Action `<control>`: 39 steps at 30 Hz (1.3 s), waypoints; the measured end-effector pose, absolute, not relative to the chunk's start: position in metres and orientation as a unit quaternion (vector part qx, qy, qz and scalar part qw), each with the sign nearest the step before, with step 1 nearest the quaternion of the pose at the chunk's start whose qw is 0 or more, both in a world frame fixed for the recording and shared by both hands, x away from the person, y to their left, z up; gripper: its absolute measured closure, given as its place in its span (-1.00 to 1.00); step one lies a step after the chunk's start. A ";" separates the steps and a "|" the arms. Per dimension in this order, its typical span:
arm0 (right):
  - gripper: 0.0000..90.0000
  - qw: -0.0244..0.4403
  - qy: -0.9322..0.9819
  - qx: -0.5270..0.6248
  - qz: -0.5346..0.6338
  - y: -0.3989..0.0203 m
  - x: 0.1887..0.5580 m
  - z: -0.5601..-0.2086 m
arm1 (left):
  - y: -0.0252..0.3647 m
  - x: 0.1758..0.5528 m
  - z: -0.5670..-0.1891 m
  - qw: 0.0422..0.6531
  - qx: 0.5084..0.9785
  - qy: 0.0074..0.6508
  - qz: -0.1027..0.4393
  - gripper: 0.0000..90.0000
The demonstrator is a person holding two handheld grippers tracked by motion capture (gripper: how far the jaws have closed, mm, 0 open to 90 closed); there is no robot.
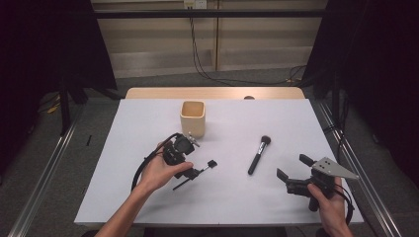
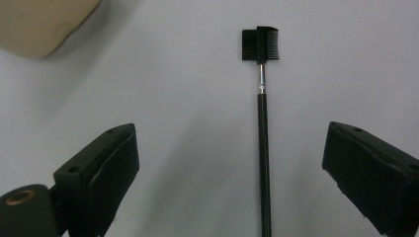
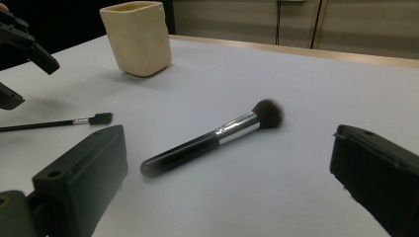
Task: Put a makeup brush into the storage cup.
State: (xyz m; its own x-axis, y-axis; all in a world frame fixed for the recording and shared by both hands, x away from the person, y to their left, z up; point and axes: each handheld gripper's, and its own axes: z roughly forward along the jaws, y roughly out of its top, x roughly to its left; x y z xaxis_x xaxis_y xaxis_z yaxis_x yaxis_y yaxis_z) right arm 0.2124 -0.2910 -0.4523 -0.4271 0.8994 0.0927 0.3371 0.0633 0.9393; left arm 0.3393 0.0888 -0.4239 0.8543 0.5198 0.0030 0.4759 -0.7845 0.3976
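Left claw (image 1: pixel 190 160) hovers low over the white tabletop (image 1: pixel 148 123), jaws spread wide apart, nothing between the pads. The thin brow comb brush (image 2: pixel 263 138) lies flat on the tabletop between those jaws, comb head pointing away from the hand. Cream cup (image 1: pixel 192 117) stands upright just beyond. Right claw (image 1: pixel 291 168) also gapes empty, near the tabletop's right edge. The powder brush (image 3: pixel 212 138) lies flat ahead of it, bristles toward the far side.

No legible text, label, brand, number or sign anywhere. Cup (image 1: pixel 192 118), powder brush (image 1: pixel 259 154), brow comb brush (image 2: pixel 262 123), both tools and table (image 1: pixel 276 197): all surfaces plain, unmarked.
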 end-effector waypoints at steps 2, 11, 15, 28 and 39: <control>-0.98 0.277 0.674 0.458 0.509 -0.291 0.212 -0.452 | 0.085 0.340 -0.427 0.182 0.947 0.260 0.052 -0.84; -0.98 0.274 0.679 0.456 0.506 -0.290 0.212 -0.453 | 0.072 0.346 -0.444 0.142 0.958 0.247 0.040 -0.80; -0.98 0.274 0.681 0.454 0.506 -0.289 0.212 -0.453 | 0.068 0.349 -0.444 0.143 0.957 0.252 0.032 -0.80; -0.98 0.275 0.679 0.456 0.505 -0.290 0.213 -0.453 | 0.054 0.351 -0.453 0.120 0.961 0.248 0.015 -0.47; -0.98 0.274 0.682 0.454 0.504 -0.289 0.213 -0.454 | 0.045 0.353 -0.449 0.085 0.967 0.238 -0.002 -0.09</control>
State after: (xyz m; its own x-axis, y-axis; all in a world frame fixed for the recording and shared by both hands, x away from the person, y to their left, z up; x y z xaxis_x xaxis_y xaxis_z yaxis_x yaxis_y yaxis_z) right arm 0.2130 -0.2888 -0.4536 -0.4376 0.8953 0.0831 0.3421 0.0803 0.9362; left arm 0.3527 0.0452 -0.4485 0.8866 0.4604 -0.0438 0.4610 -0.8721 0.1644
